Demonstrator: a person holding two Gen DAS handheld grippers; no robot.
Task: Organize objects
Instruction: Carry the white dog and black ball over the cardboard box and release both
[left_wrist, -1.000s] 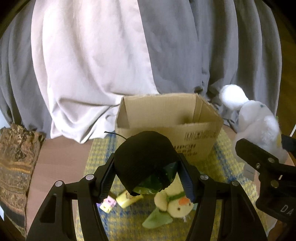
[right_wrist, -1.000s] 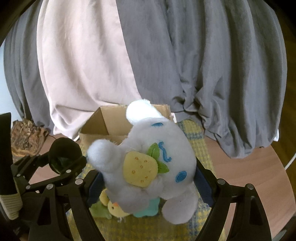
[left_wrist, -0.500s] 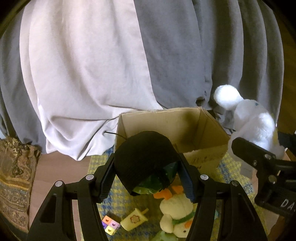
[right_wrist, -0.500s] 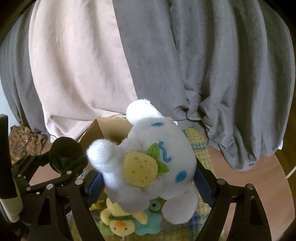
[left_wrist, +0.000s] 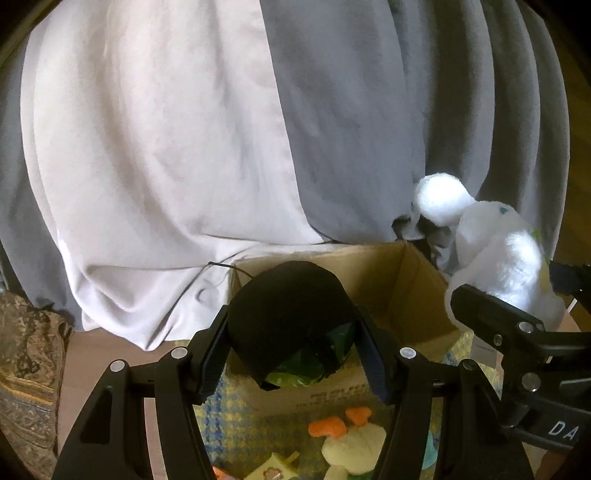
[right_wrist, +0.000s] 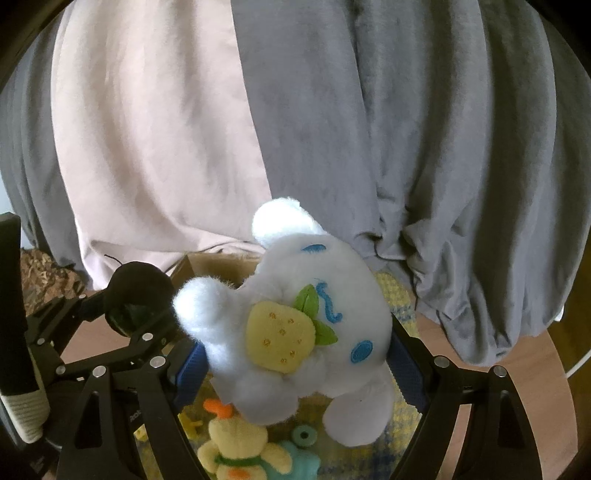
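My left gripper (left_wrist: 291, 354) is shut on a black round bundle (left_wrist: 286, 317) with shiny green wrap showing at its underside. It hangs over the front left of an open cardboard box (left_wrist: 406, 288). My right gripper (right_wrist: 295, 365) is shut on a white plush dog (right_wrist: 295, 332) with blue eyes and a yellow strawberry patch. In the left wrist view that plush dog (left_wrist: 495, 254) hangs beside the box's right wall. The left gripper (right_wrist: 136, 314) with its bundle shows at the left of the right wrist view.
A yellow plush duck (right_wrist: 236, 446) and a teal toy (right_wrist: 303, 443) lie on a yellow and blue woven mat (left_wrist: 236, 406) in front of the box. Grey and pale curtains (left_wrist: 221, 129) hang close behind. A patterned cushion (left_wrist: 26, 369) sits at the left on the wooden table (right_wrist: 480, 343).
Both grippers have moved forward and up toward the box with their loads. The box and curtain now sit lower and closer in both views, and the toys on the mat have slid down.
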